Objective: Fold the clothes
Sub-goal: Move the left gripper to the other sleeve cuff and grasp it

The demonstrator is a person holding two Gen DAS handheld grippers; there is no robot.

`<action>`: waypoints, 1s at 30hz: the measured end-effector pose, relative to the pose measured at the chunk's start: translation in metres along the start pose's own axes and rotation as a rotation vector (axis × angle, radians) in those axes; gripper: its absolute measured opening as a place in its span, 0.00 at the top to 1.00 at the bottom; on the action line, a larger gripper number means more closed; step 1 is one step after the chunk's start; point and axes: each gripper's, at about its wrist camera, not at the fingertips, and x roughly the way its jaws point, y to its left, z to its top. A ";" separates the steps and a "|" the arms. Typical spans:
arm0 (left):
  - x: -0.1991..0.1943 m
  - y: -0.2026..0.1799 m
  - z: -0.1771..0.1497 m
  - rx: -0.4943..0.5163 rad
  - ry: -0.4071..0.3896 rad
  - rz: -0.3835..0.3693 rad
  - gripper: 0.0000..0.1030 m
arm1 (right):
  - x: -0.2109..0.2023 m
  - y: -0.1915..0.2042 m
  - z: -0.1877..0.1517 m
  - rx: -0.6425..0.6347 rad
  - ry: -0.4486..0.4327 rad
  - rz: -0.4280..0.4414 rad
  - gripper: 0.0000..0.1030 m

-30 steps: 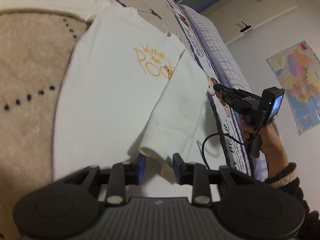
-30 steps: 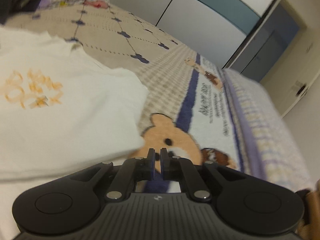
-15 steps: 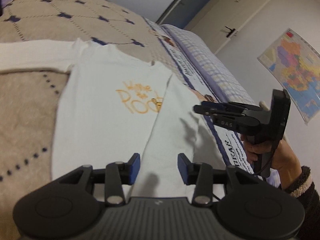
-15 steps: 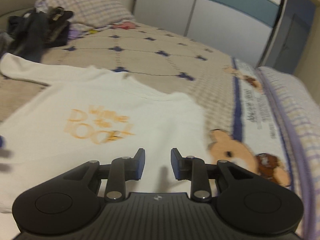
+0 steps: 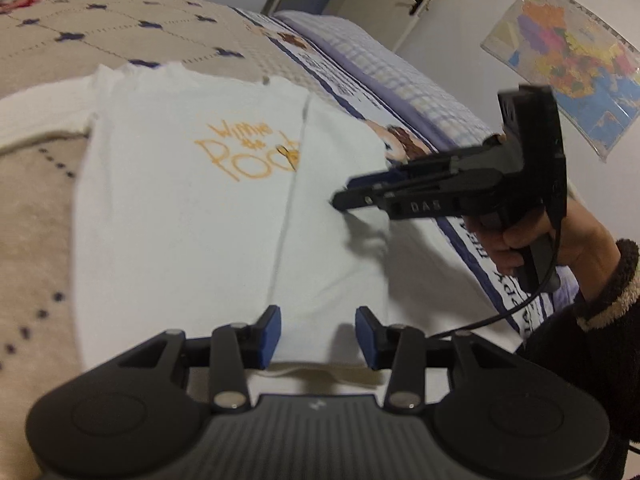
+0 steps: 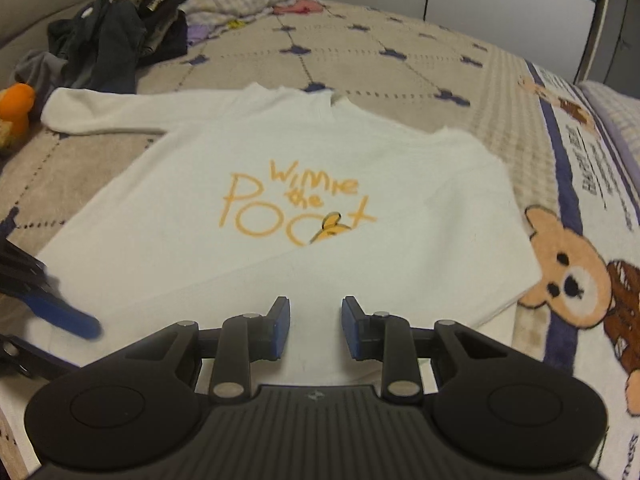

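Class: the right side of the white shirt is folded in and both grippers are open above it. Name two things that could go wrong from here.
1. The folded flap lies loose, with neither the left gripper nor the right gripper holding it; a passing finger could drag it open.
2. The left sleeve stretches toward the dark clothes and an orange object; folding it in might snag them.

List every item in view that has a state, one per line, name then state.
White shirt: flat on the bed, print up, right side folded over part of the lettering.
Left sleeve: stretched out, unfolded.
Left gripper: jaws have just been opening; apart, clamping nothing.
Right gripper: jaws have just been opening; apart, holding nothing.
Dark clothes: heaped, unfolded.
Wardrobe door: shut.
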 end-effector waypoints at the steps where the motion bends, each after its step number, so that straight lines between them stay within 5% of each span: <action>1: -0.005 0.005 0.001 -0.009 -0.022 0.031 0.43 | -0.001 -0.001 0.000 0.009 -0.006 0.003 0.71; 2: -0.010 0.011 0.002 -0.021 -0.049 0.073 0.34 | -0.004 -0.002 0.001 0.019 -0.022 0.009 0.70; 6: -0.027 0.037 0.010 -0.082 -0.147 0.226 0.26 | -0.020 -0.002 0.011 0.051 -0.131 0.040 0.55; 11: -0.045 0.065 0.018 -0.155 -0.272 0.459 0.05 | -0.027 0.005 0.014 0.051 -0.204 0.047 0.43; 15: -0.053 0.093 0.026 -0.223 -0.331 0.636 0.02 | -0.025 0.007 0.013 0.063 -0.222 0.047 0.39; 22: -0.068 0.148 0.025 -0.465 -0.360 0.800 0.02 | -0.020 -0.001 0.016 0.139 -0.236 0.028 0.36; 30: -0.076 0.169 0.021 -0.579 -0.416 0.840 0.02 | -0.013 -0.010 0.017 0.222 -0.191 -0.012 0.36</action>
